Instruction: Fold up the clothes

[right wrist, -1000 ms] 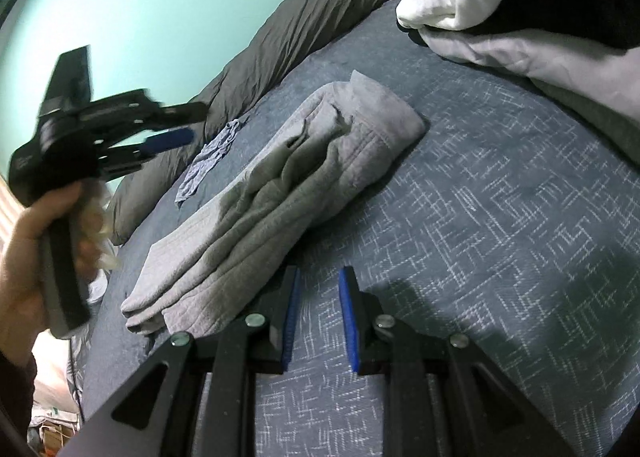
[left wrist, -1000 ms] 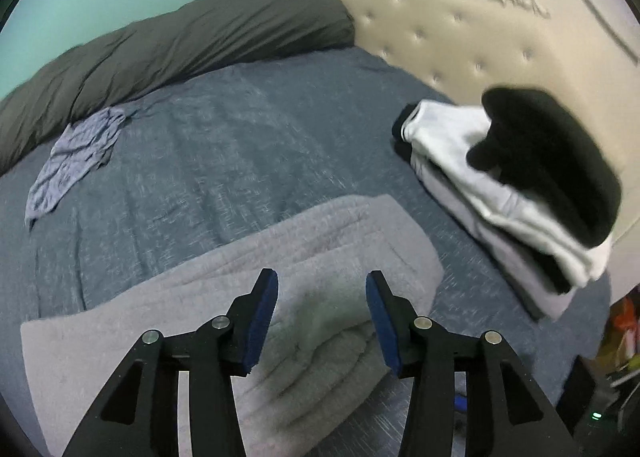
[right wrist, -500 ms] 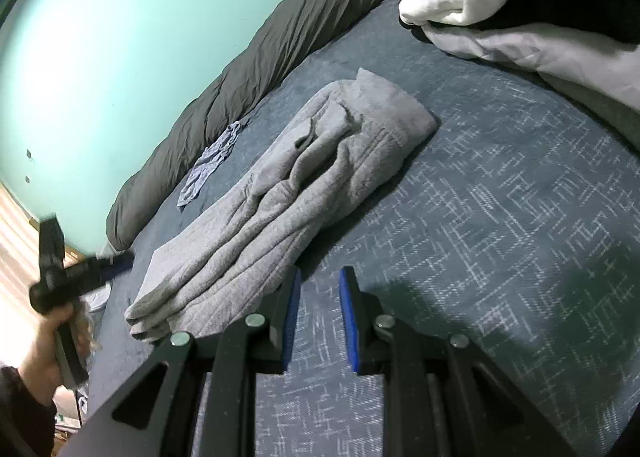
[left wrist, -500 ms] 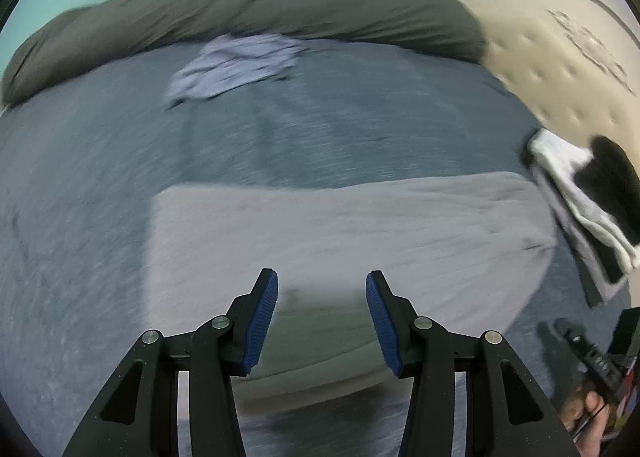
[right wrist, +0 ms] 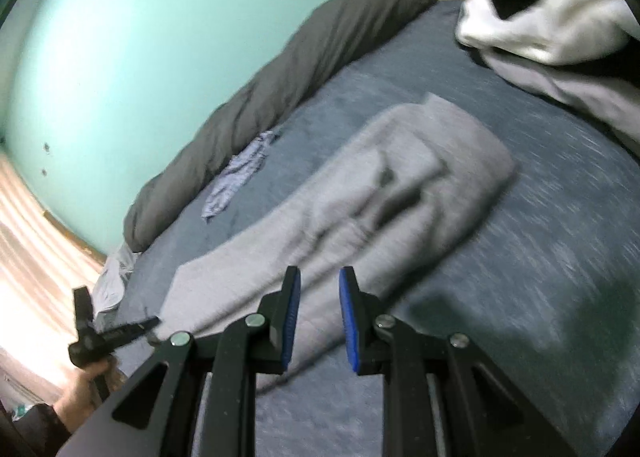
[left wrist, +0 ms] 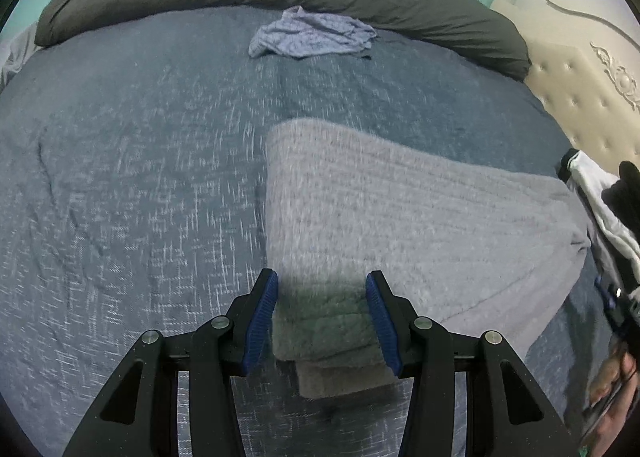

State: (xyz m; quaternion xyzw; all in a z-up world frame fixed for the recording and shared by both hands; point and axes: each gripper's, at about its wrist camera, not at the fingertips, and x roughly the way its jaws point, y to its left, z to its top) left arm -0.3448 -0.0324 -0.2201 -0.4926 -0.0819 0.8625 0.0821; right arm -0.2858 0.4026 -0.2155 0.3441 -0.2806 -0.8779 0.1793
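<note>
Since half a second ago, we are seeing our left gripper (left wrist: 322,317) having swung toward one narrow end of the grey trousers (left wrist: 400,225), whose folded edge is now lying between its spread, empty fingers (left wrist: 262,321). Our right gripper (right wrist: 319,321) is hovering over the trousers' long edge, fingers wider than before, grasping nothing. They are lying lengthwise on the blue bed (left wrist: 140,177).

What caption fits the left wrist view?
Open left claw straddling the end of folded grey trousers on a blue bed.
</note>
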